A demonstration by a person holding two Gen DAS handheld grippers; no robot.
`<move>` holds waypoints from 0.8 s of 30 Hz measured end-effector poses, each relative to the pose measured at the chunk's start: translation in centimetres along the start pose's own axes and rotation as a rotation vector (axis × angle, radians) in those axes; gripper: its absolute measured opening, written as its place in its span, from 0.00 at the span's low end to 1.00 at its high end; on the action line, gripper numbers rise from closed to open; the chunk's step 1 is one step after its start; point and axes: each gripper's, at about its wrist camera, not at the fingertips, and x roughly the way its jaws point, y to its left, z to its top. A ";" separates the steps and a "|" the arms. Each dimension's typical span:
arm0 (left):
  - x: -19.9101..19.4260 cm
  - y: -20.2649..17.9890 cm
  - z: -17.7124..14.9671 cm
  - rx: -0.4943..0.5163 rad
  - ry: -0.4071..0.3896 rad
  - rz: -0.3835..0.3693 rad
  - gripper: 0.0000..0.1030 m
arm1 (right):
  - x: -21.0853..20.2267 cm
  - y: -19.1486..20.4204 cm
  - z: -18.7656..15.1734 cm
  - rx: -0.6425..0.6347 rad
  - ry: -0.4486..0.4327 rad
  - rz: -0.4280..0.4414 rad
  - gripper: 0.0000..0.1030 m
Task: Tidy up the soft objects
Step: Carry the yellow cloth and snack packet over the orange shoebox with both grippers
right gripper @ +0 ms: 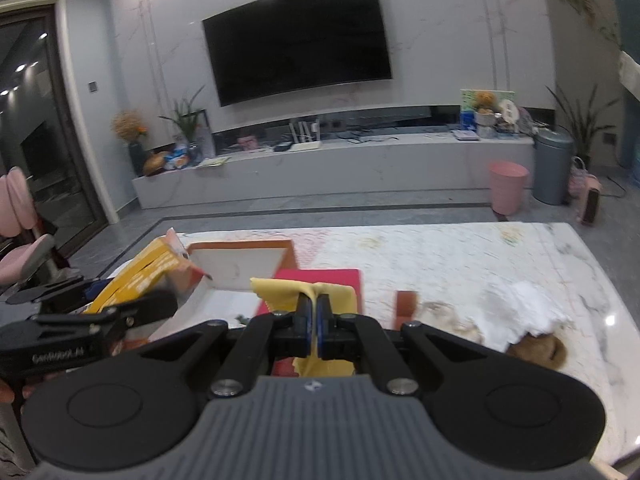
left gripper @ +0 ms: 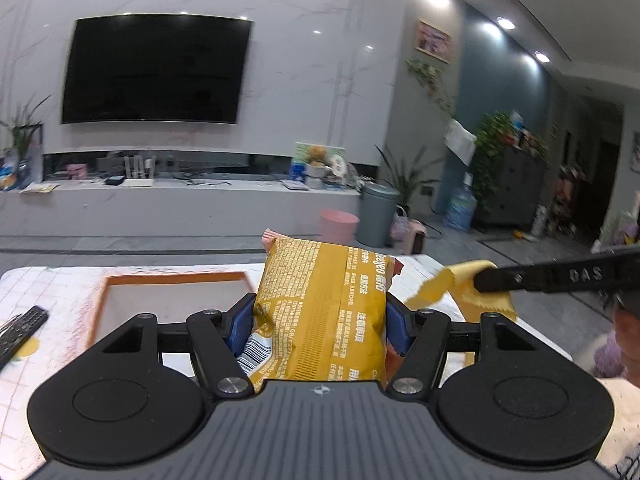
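The room is a living room with a dark television on a pale marble wall, and in front of the cameras lies a white patterned surface (right gripper: 460, 256) that carries an open orange-rimmed box (left gripper: 176, 280). The left gripper (left gripper: 320, 320) holds a yellow snack bag (left gripper: 320, 300) between its blue pads, jaws wide and pressing on both sides of the bag. The bag's long axis runs forward along the fingers, so its far end points toward the television. The box lies to the left and just ahead of this bag in the left wrist view, so I judge that the bag must go left and down to land inside. The right gripper (right gripper: 318, 320) is fully closed on a thin yellow cloth (right gripper: 304, 292), which hangs folded over the fingertips above a red flat thing (right gripper: 352, 280) beside the box. The left gripper seems nearer to the box than the right one. A white crumpled cloth (right gripper: 524, 308) and a brown furry thing (right gripper: 540, 350) lie on the surface to the right; what the furry thing is I cannot tell. The lower part of the bag is hidden behind the gripper body, and the red thing is partly covered by the cloth.
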 end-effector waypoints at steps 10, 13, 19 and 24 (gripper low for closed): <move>0.2 7.1 -1.9 -0.147 -0.015 0.078 0.72 | 3.2 5.3 1.4 -0.083 0.027 0.048 0.00; 0.5 9.0 -2.7 -0.174 0.006 0.112 0.72 | 4.7 6.7 1.6 -0.100 0.037 0.071 0.00; -1.3 12.8 -3.2 -0.288 0.005 0.169 0.72 | 8.5 9.8 2.1 -0.121 0.062 0.108 0.00; -2.8 15.4 -2.2 -0.343 -0.043 0.180 0.72 | 12.4 12.3 2.2 -0.172 0.107 0.134 0.00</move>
